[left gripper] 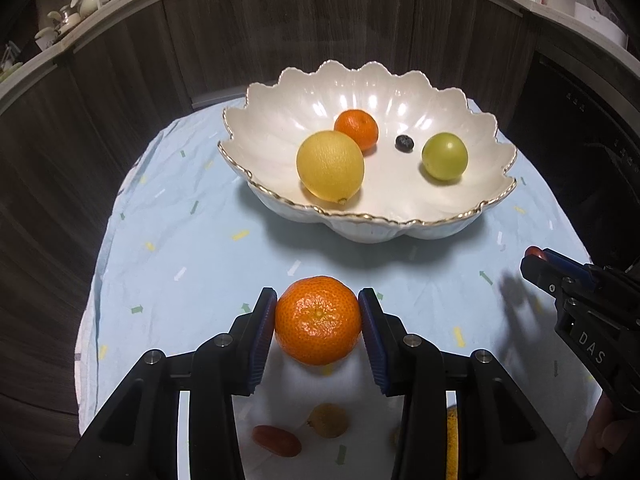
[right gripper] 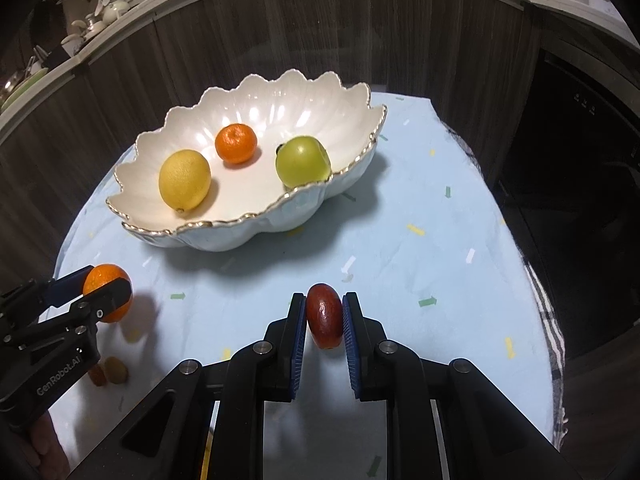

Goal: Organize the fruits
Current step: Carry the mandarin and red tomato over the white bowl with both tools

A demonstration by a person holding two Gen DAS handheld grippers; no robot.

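Observation:
My left gripper [left gripper: 318, 312] is shut on a large orange mandarin [left gripper: 318, 320] and holds it above the cloth, short of the bowl. My right gripper [right gripper: 324, 316] is shut on a dark red oval fruit [right gripper: 325, 316], also above the cloth. A white scalloped bowl [left gripper: 452, 216] with a gold rim holds a lemon [left gripper: 330, 164], a small mandarin [left gripper: 357, 128], a green fruit [left gripper: 444, 156] and a dark berry [left gripper: 404, 143]. The bowl also shows in the right wrist view [right gripper: 224, 236]. The left gripper with its mandarin [right gripper: 107, 292] shows at the left there.
A light blue cloth [left gripper: 192, 240] covers the round table. A small red fruit [left gripper: 276, 440] and a small brown fruit [left gripper: 328, 420] lie on the cloth below the left gripper. Part of a yellow fruit [left gripper: 452, 444] shows near the right finger. Dark wood cabinets stand behind.

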